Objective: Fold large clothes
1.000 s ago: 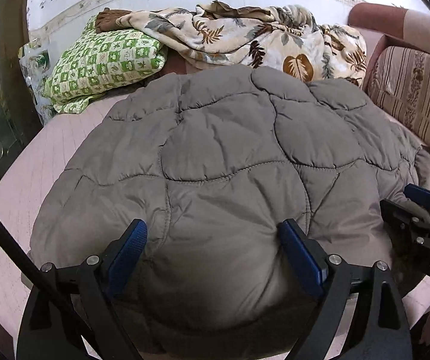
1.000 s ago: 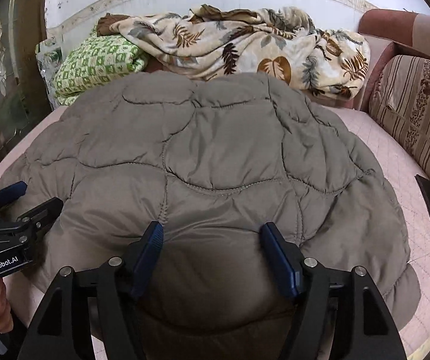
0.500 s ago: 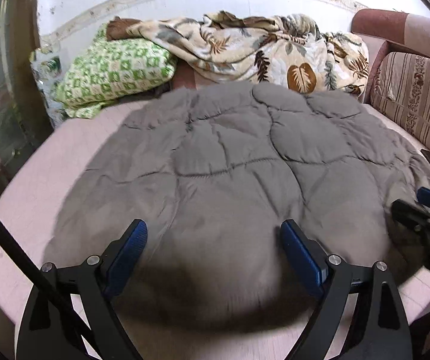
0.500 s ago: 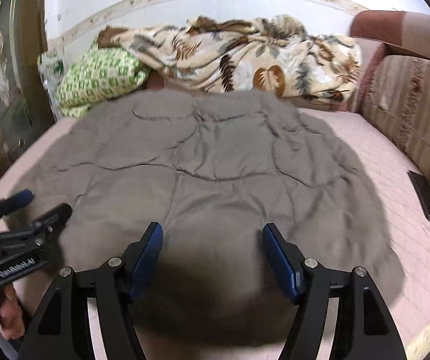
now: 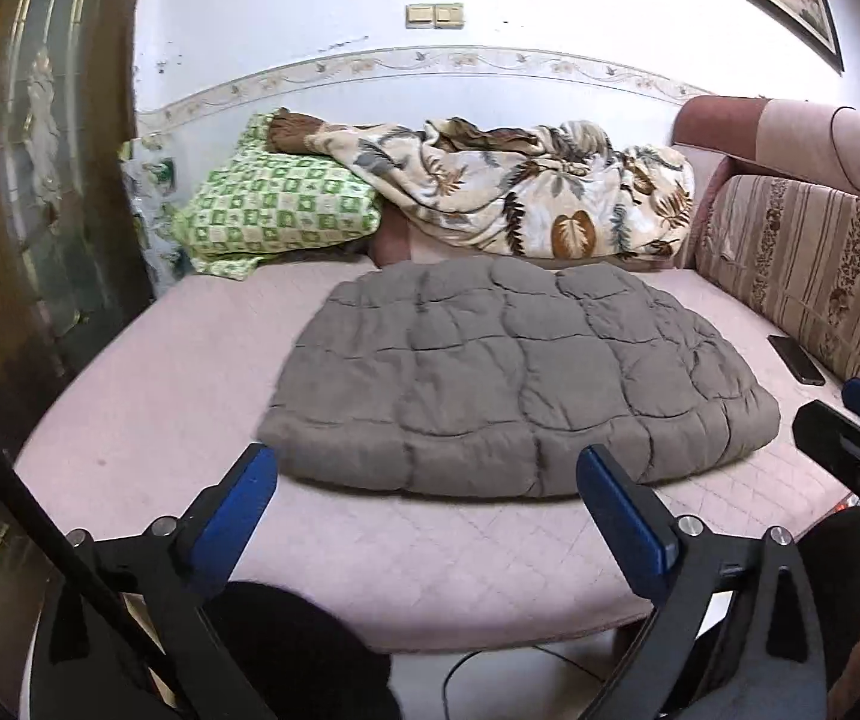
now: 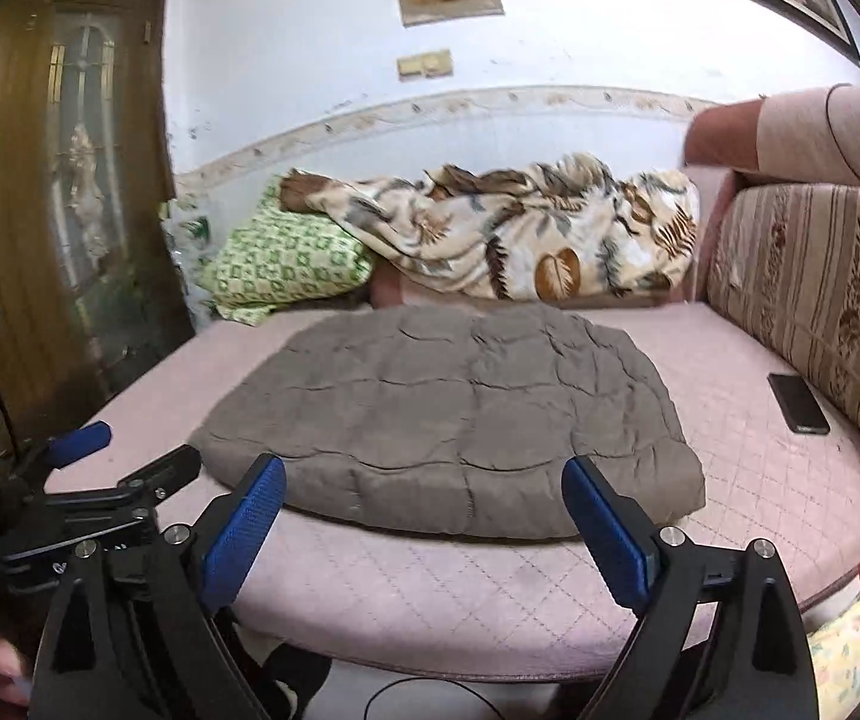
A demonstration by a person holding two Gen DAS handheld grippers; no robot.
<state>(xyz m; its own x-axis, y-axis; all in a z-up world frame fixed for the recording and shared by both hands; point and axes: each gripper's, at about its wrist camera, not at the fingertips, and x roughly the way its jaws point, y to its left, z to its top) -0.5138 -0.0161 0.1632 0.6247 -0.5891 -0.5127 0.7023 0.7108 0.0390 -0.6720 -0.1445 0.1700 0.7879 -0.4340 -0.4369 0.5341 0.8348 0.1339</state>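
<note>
Quilt (image 5: 520,378): it lies folded flat on the bed (image 5: 160,396), nearer the far edge and the right side than the near edge; no fingers touch it. The left fingers (image 5: 238,498) stand wide with only bare bed between them, and the right fingers (image 6: 247,510) likewise; both pairs have just been opening, and nothing is between them now. A second ago both reached over the quilt's near fold; now both have drawn back past the near edge, so this fold looks finished and let go. Whether another fold is wanted I cannot say. The layers under the top one are hidden; the left gripper (image 5: 427,510) and right gripper (image 6: 424,507) are cut off at the frame bottom; the dark shape below the left fingers is unclear.
</note>
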